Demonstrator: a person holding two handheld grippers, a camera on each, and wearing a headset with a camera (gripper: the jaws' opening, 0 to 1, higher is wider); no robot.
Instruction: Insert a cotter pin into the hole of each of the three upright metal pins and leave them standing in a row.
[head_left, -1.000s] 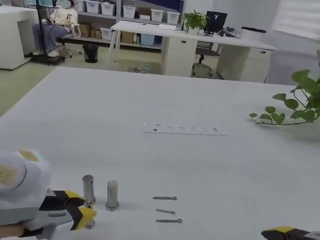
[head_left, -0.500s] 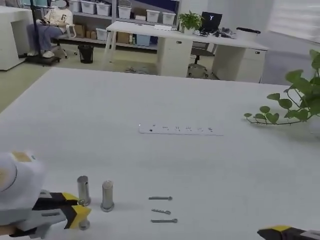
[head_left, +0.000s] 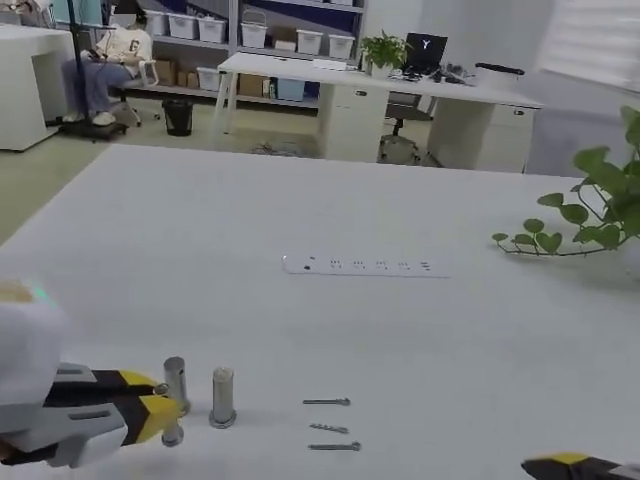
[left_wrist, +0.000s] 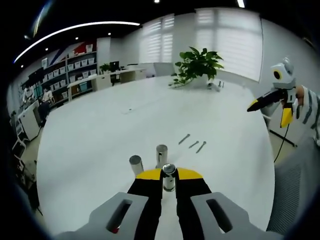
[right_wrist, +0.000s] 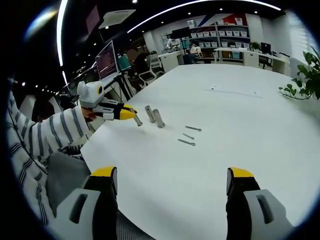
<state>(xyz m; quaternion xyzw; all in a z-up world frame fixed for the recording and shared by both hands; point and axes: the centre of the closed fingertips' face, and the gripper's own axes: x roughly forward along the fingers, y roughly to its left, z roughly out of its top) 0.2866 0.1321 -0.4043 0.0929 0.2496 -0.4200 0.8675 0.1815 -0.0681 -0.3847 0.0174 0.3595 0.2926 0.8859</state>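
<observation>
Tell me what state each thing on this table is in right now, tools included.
left gripper: shut on the held metal pin.
held metal pin: clamped between the left gripper's jaws.
two other metal pins: standing upright on the table, side by side, no cotter pin in them.
three cotter pins: lying flat on the table, apart from one another.
right gripper: open, holding nothing.

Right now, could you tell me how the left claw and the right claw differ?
The left claw is shut on a metal pin; the right claw is open and holds nothing. The left claw sits beside the two standing pins; the right claw hangs near the edge of the table, apart from the cotter pins. Both have yellow tips.
</observation>
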